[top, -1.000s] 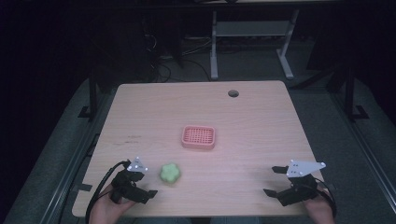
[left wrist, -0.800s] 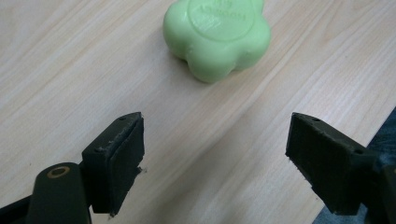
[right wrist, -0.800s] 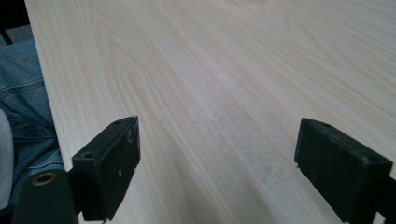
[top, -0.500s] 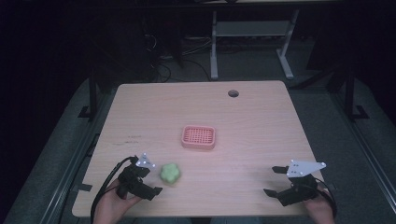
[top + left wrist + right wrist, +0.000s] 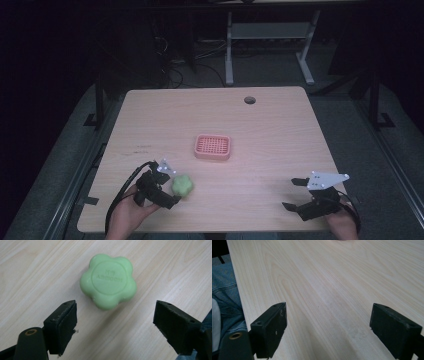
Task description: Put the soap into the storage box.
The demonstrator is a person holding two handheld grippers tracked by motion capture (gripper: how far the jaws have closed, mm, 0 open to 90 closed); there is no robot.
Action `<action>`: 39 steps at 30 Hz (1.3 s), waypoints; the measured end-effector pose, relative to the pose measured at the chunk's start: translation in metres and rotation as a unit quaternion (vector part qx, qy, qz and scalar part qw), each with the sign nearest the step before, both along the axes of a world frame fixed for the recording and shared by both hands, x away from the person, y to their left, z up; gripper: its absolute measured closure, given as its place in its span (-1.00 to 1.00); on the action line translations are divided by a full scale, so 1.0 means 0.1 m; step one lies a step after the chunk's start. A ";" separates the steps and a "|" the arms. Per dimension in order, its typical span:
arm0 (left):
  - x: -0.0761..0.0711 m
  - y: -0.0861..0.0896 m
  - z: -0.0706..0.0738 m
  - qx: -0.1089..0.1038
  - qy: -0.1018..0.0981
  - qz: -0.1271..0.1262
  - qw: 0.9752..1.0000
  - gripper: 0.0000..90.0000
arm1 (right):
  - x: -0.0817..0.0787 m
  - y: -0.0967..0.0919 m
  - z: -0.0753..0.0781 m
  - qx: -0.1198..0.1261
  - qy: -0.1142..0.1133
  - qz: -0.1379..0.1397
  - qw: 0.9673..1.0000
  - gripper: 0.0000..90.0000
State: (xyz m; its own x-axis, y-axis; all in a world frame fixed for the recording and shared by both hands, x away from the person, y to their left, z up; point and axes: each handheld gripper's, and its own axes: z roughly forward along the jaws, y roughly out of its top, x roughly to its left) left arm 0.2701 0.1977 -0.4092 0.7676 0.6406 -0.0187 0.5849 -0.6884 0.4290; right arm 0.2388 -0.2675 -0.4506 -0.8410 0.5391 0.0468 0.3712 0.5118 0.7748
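green flower-shaped soap (image 5: 108, 281) lies on the wooden counter (image 5: 280, 130). left gripper (image 5: 115, 322) jaws spread wide, just short of it. right gripper (image 5: 329, 327) jaws apart, holding nothing.

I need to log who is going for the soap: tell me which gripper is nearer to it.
Left. The left gripper sits right beside the green soap, jaws open toward it; the right gripper is far off across the table.

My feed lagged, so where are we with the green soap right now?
Nothing is finished: the green soap lies flat on the table, apart from the pink tray. In hand: the left tool is open just short of the soap, not yet around it. Left: close in, grip, lift. The right tool is open over bare wood.
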 end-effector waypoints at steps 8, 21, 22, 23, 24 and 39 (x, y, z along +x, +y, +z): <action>0.08 -0.08 -0.01 0.008 0.005 -0.001 1.000 -0.59 | 0.00 0.00 0.00 0.002 0.001 -0.001 1.000 -0.69; 0.21 -0.25 -0.06 0.030 0.014 -0.002 0.999 -0.59 | 0.00 0.00 0.00 0.003 0.000 -0.001 1.000 -0.69; 0.22 -0.26 -0.06 0.033 0.013 -0.001 0.999 -0.59 | 0.00 0.00 0.00 0.003 0.000 -0.001 1.000 -0.69; 0.23 -0.27 -0.07 0.035 0.016 -0.001 0.999 -0.59 | 0.00 0.00 0.00 0.003 0.000 0.000 1.000 -0.69; 0.24 -0.28 -0.08 0.037 0.018 0.000 0.999 -0.59 | 0.00 0.00 0.00 0.003 0.000 0.000 1.000 -0.69; 0.37 -0.37 -0.21 0.059 0.043 0.013 0.997 -0.56 | -0.01 0.00 0.01 0.003 0.000 0.000 1.000 -0.69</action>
State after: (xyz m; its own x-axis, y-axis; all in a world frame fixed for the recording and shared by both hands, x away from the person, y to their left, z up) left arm 0.3068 0.1605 -0.4298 0.7491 0.6624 -0.0080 0.6350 -0.7146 0.2935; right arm 0.2382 -0.2674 -0.4498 -0.8413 0.5382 0.0500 0.3705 0.5068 0.7784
